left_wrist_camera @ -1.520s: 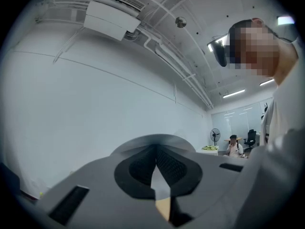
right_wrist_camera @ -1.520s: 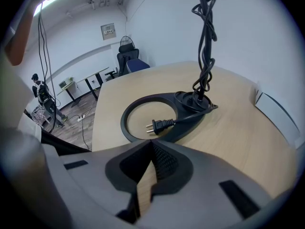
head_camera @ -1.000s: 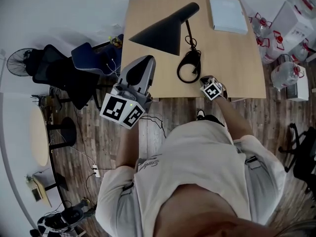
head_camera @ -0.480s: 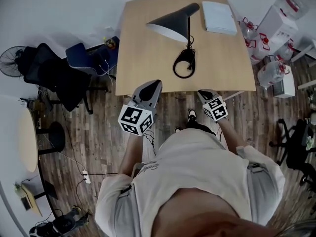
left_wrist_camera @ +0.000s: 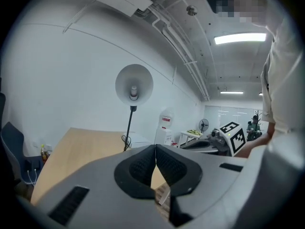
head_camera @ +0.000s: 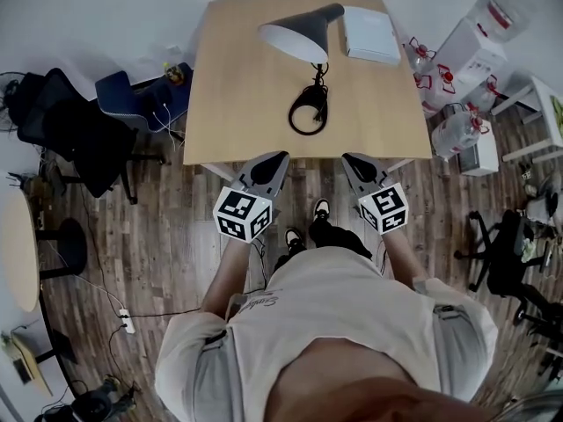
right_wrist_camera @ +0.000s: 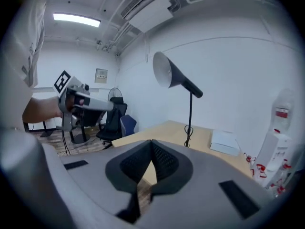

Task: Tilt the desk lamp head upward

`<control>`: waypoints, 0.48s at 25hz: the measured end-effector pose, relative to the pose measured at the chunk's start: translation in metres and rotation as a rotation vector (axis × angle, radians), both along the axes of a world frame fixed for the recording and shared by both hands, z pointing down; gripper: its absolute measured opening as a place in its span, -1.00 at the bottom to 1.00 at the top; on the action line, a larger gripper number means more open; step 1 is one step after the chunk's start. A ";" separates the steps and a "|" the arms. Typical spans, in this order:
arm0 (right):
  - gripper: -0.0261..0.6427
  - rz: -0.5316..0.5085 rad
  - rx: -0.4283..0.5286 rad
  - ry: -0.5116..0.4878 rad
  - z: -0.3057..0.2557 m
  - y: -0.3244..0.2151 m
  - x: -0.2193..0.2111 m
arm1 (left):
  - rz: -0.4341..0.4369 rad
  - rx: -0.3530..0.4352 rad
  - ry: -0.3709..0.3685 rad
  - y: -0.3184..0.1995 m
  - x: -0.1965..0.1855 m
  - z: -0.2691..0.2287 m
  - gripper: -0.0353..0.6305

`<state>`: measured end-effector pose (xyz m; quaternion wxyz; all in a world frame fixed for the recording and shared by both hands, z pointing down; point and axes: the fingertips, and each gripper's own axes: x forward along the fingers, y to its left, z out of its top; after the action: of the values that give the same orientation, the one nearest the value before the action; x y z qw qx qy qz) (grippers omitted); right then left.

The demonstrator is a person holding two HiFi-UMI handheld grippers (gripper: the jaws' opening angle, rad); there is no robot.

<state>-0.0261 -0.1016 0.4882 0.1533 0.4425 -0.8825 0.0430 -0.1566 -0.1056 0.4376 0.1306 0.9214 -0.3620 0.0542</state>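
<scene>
On pale wood desk (head_camera: 237, 104), black cone-shaded lamp (head_camera: 297, 37), perhaps metal.

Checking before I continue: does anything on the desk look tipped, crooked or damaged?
Nothing stands out. The lamp stands upright on the desk, and the white pad lies flat beside it. The left gripper and right gripper are shut and empty.

We log: desk lamp (head_camera: 303, 33) black, shade white inside; counter (head_camera: 237, 86) pale wood; left gripper (head_camera: 275, 156) and right gripper (head_camera: 348, 157) grey, marker cubes black-and-white squares; floor (head_camera: 158, 227) brown planks; book (head_camera: 369, 35) white.
</scene>
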 end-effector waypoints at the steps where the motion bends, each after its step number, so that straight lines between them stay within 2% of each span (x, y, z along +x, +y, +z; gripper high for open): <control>1: -0.94 0.009 0.022 -0.016 -0.012 0.003 0.002 | 0.009 0.000 0.000 0.004 0.004 0.000 -0.85; 5: -0.94 -0.001 0.091 -0.056 -0.052 0.011 0.004 | 0.030 -0.003 -0.009 0.018 0.017 -0.001 -0.85; 12: -0.94 -0.084 0.160 -0.034 -0.079 0.014 0.004 | -0.019 0.021 -0.022 0.024 0.025 -0.016 -0.85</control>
<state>-0.0219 -0.0875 0.4093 0.1040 0.4149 -0.9035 -0.0265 -0.1318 -0.0817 0.4216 0.1173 0.9187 -0.3725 0.0592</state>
